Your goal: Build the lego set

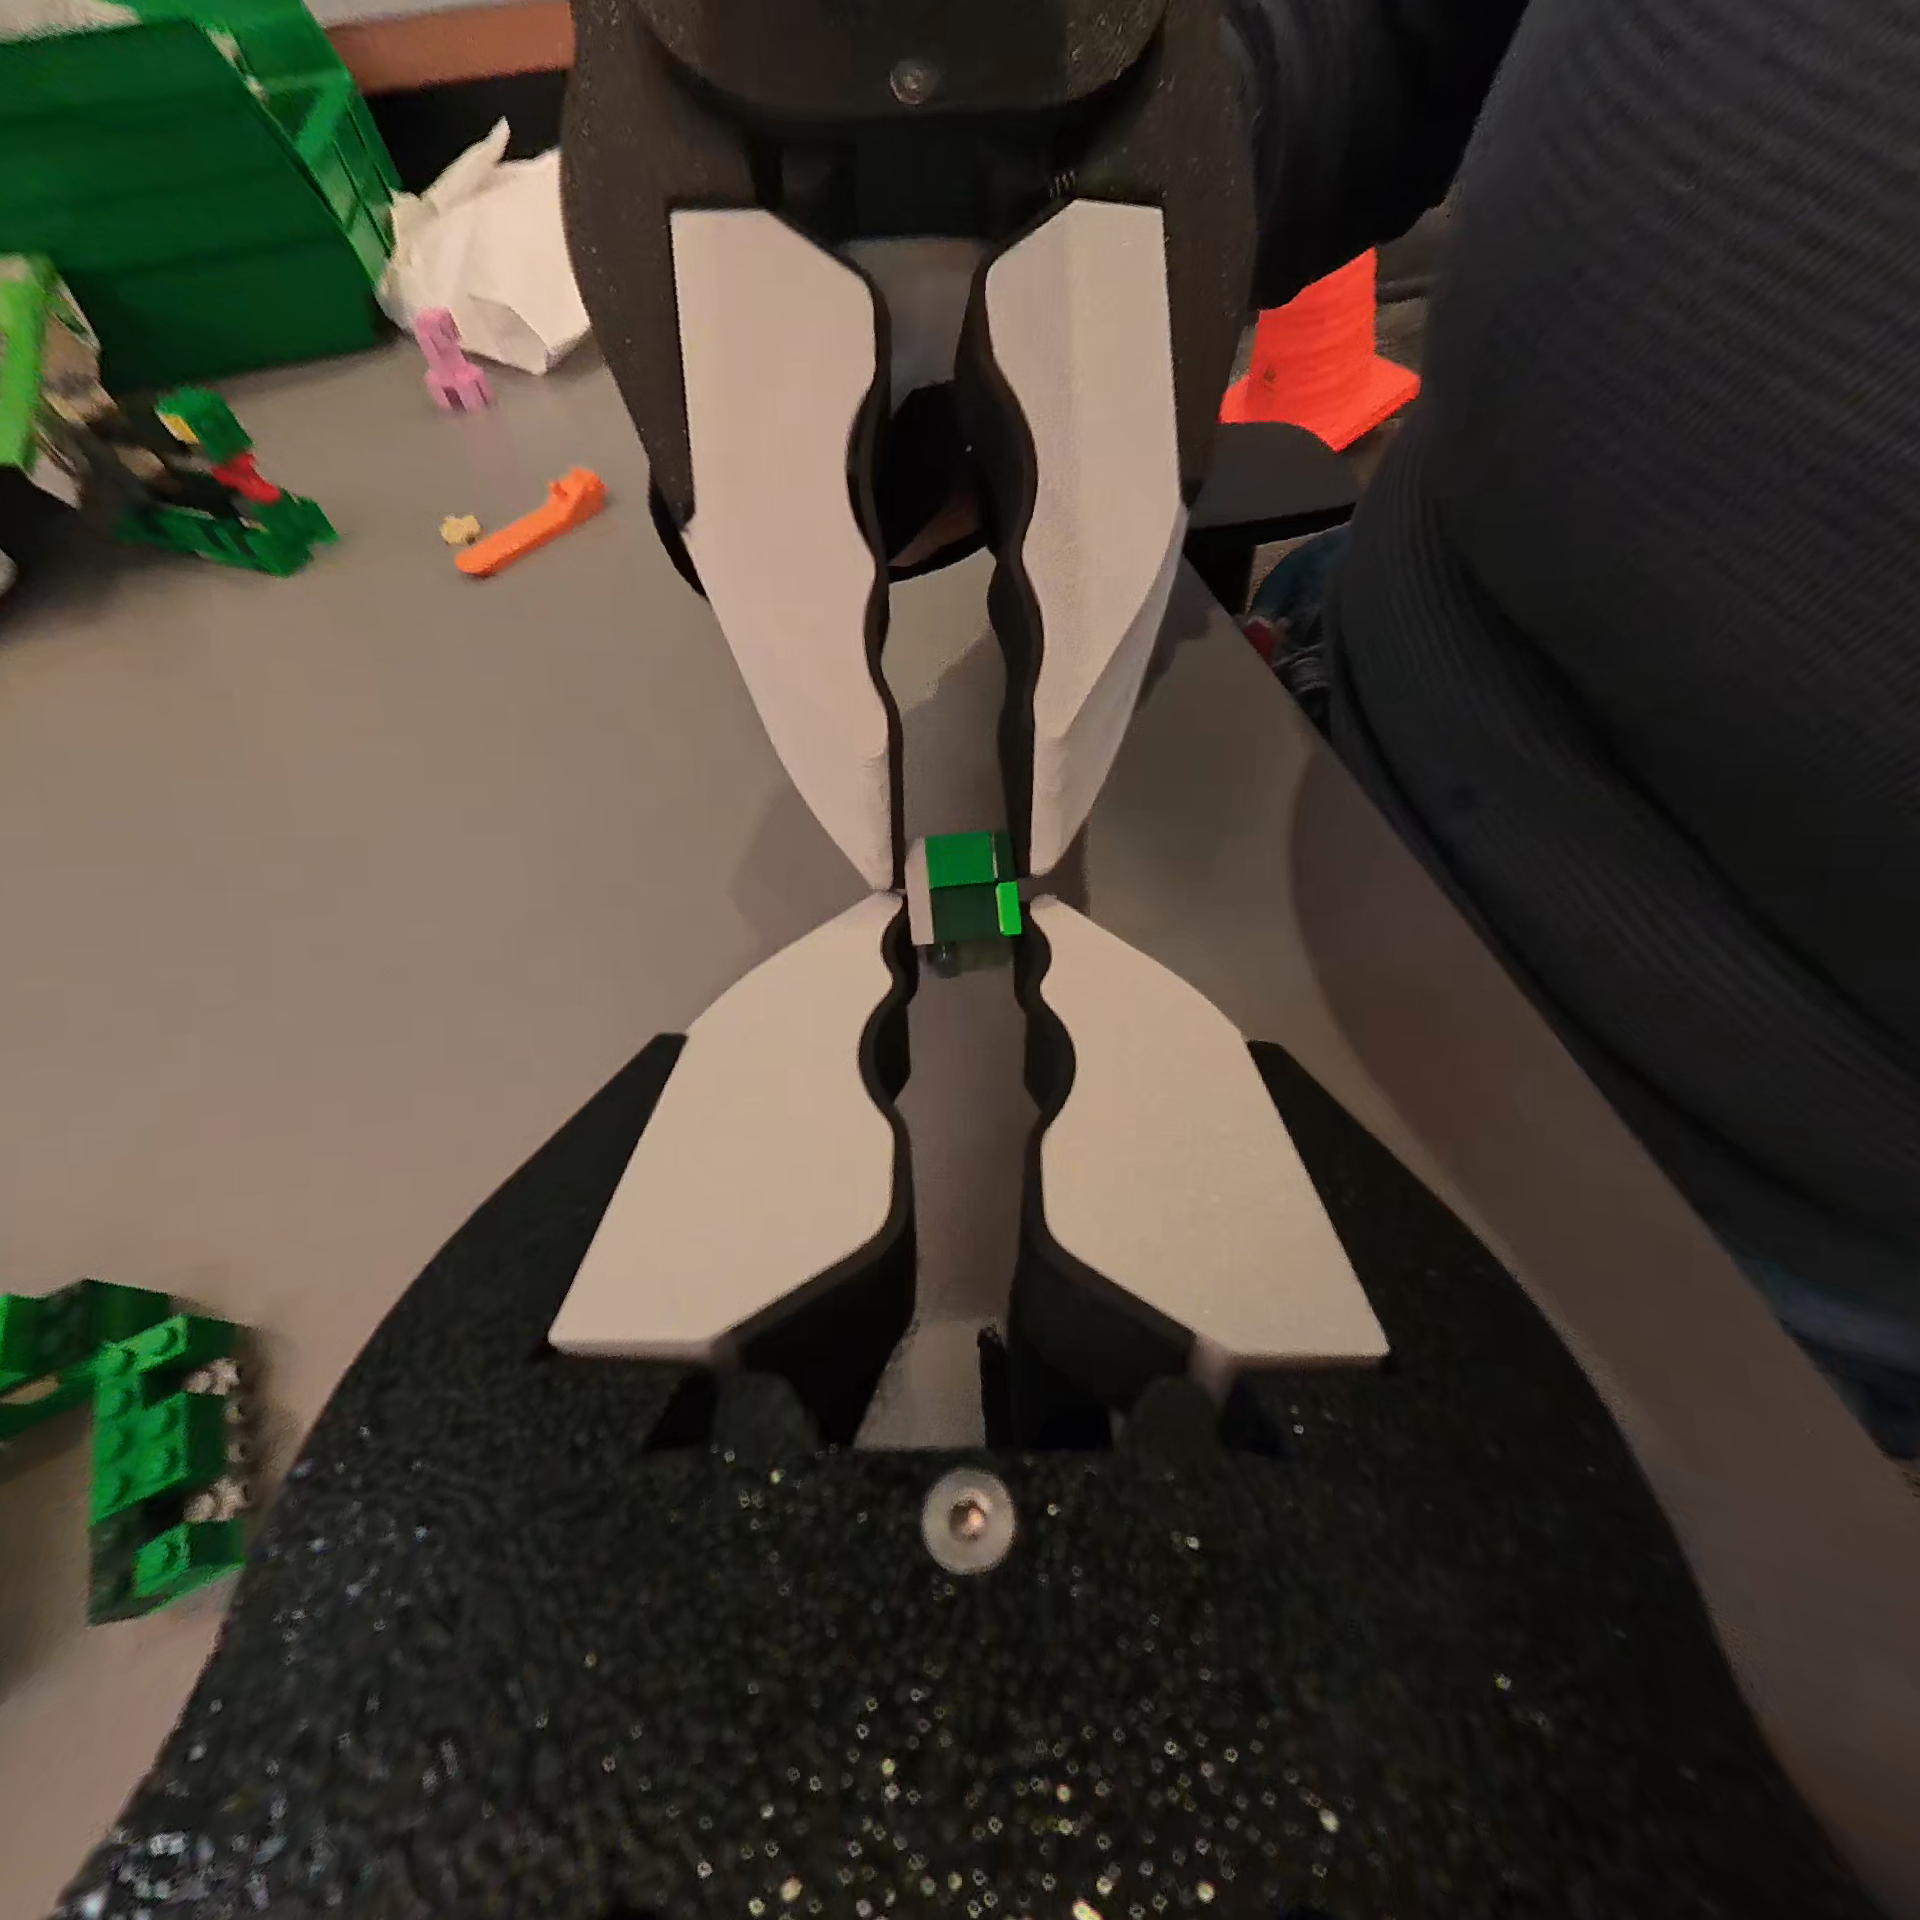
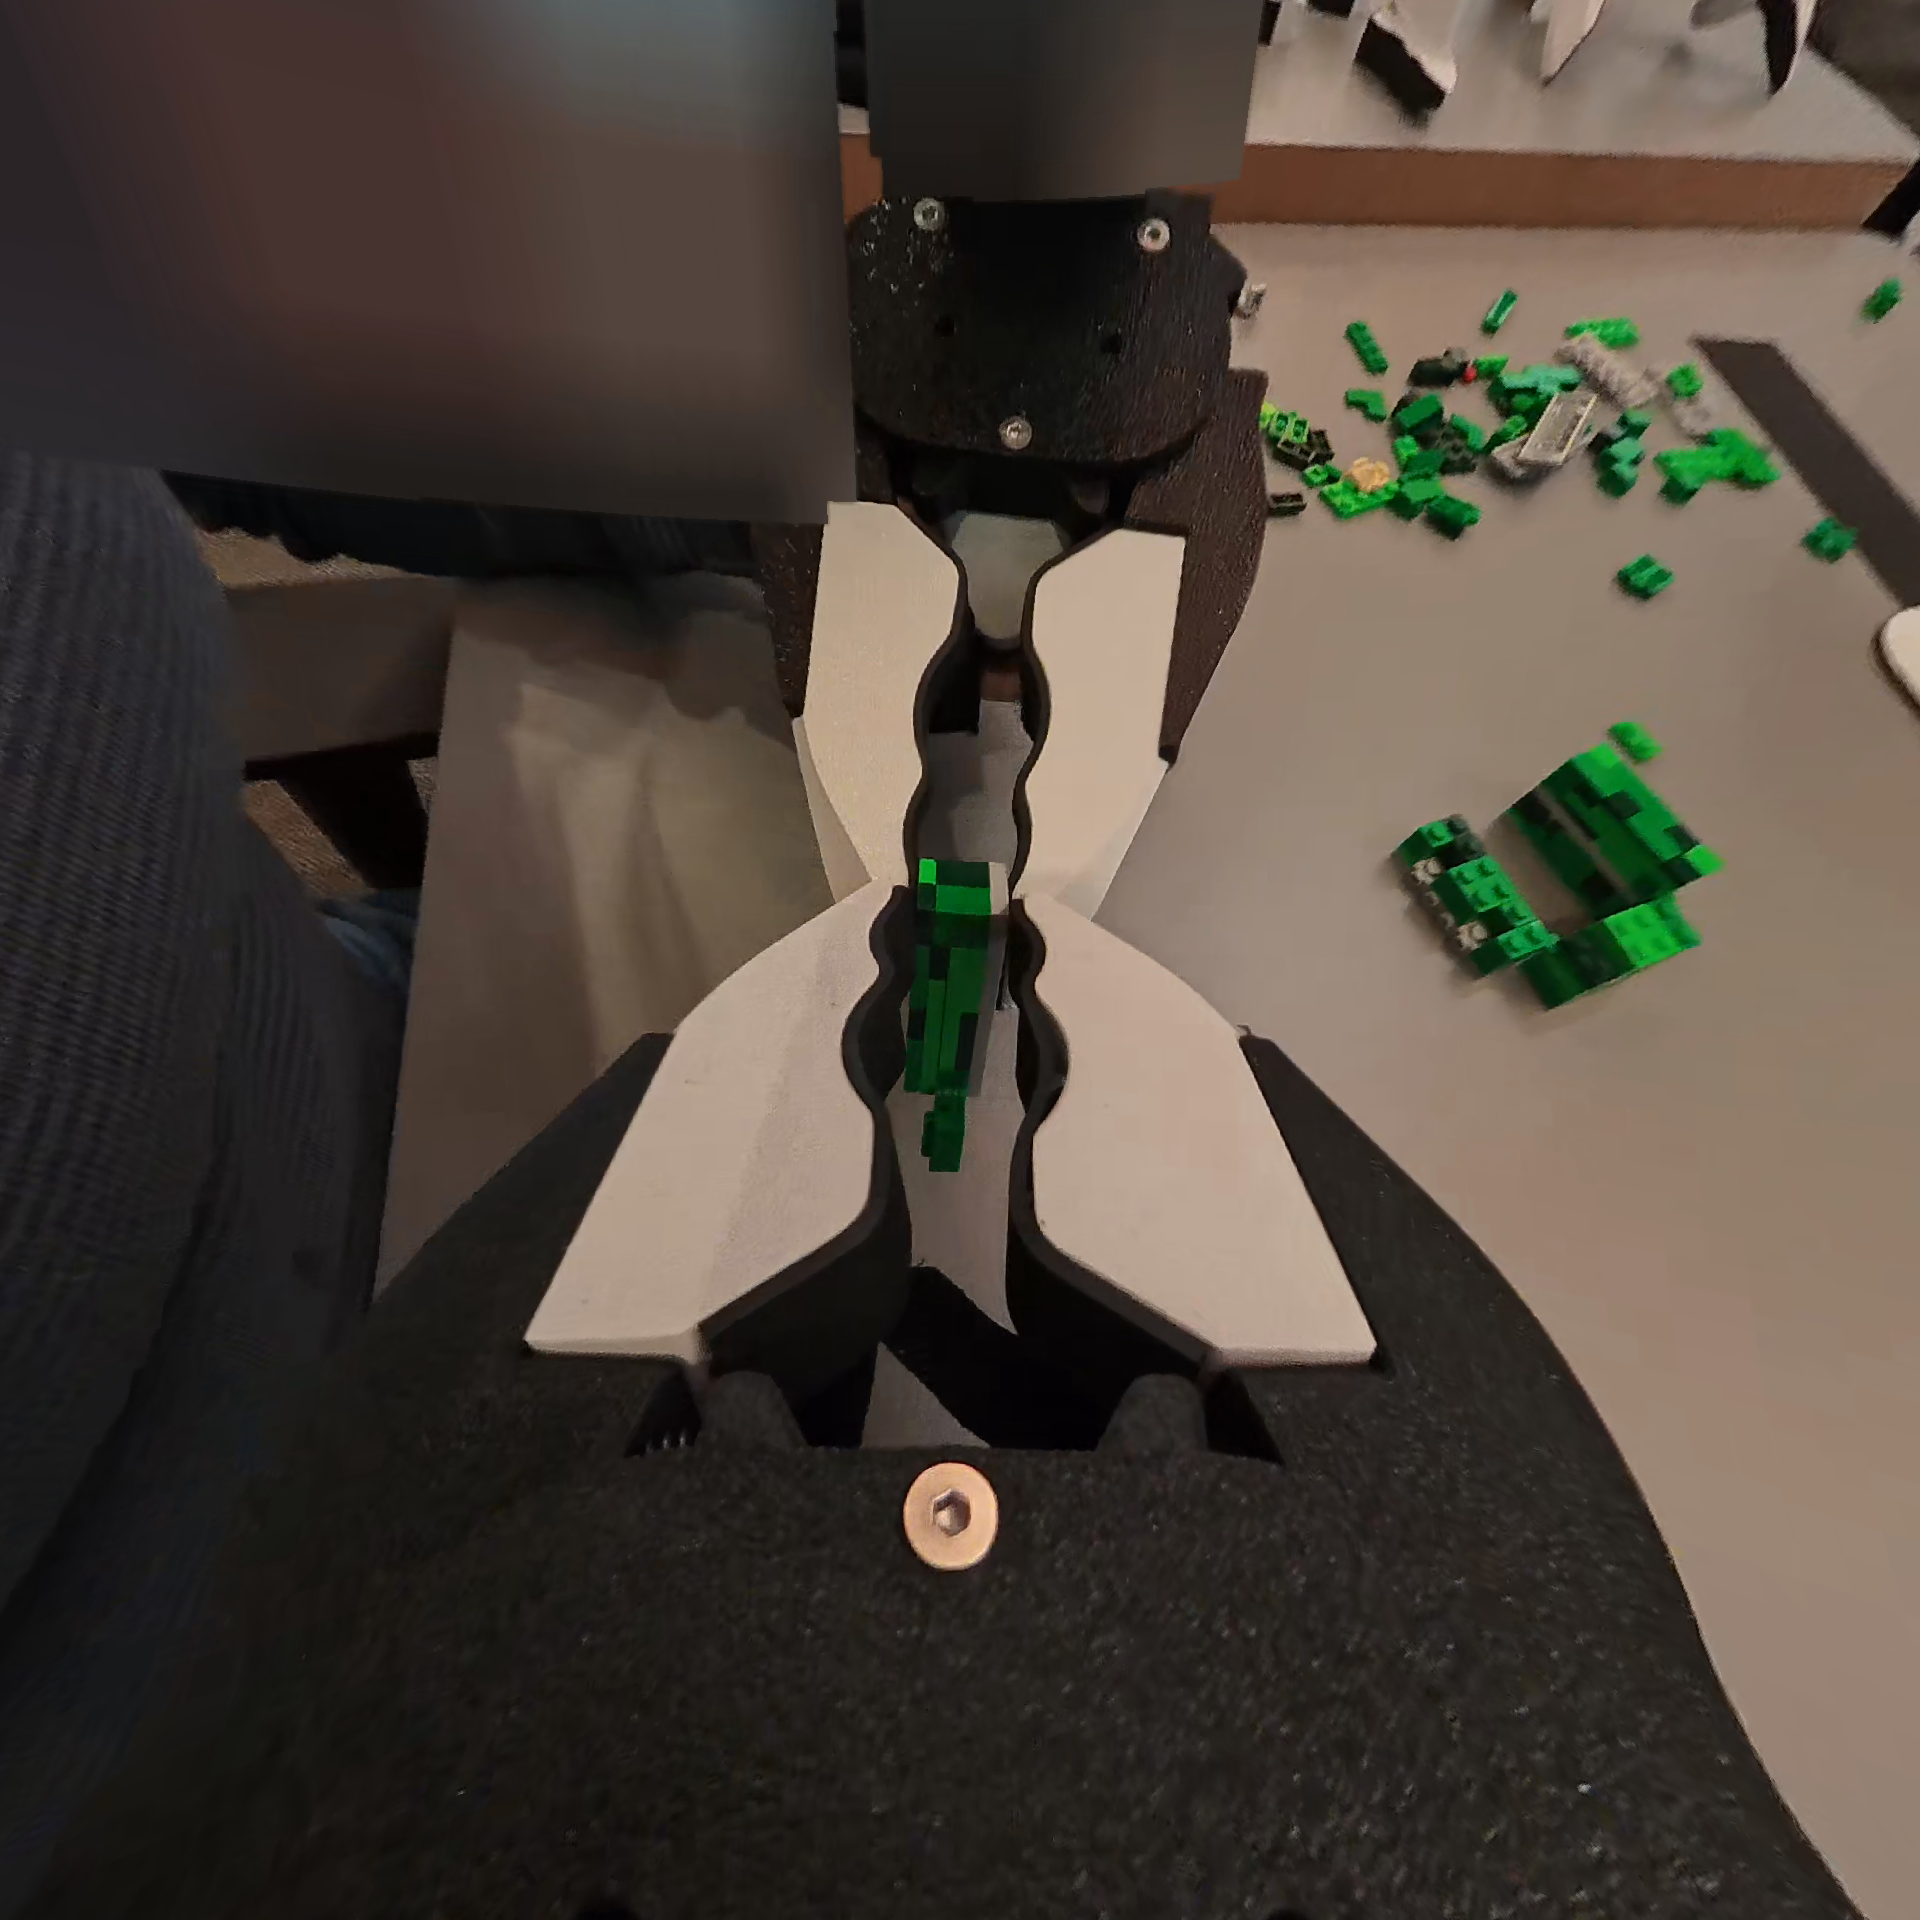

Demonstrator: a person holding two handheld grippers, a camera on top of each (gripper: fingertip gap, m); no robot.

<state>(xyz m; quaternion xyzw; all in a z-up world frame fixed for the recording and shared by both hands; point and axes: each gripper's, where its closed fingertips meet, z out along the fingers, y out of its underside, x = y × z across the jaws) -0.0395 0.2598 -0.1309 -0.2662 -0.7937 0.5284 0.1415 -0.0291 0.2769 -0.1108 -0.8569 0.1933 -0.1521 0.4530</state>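
A small green lego assembly [image 1: 968, 891] is held above the grey table [image 1: 364, 831], pinched from opposite ends by both tongs meeting tip to tip. The left tongs [image 1: 961, 920] and right tongs [image 2: 961, 920] are each closed on it. Loose green bricks [image 2: 1507, 436] and a partly built green piece [image 2: 1558, 883] lie on the table to the side.

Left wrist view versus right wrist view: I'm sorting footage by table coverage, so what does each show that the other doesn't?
Only the left wrist view shows the orange brick separator, the pink figure, the green box and the orange cone. Only the right wrist view shows the scattered loose bricks. Both show the left tongs and right tongs meeting tip to tip on one small green assembly, the grey table, and apparently the larger green build.
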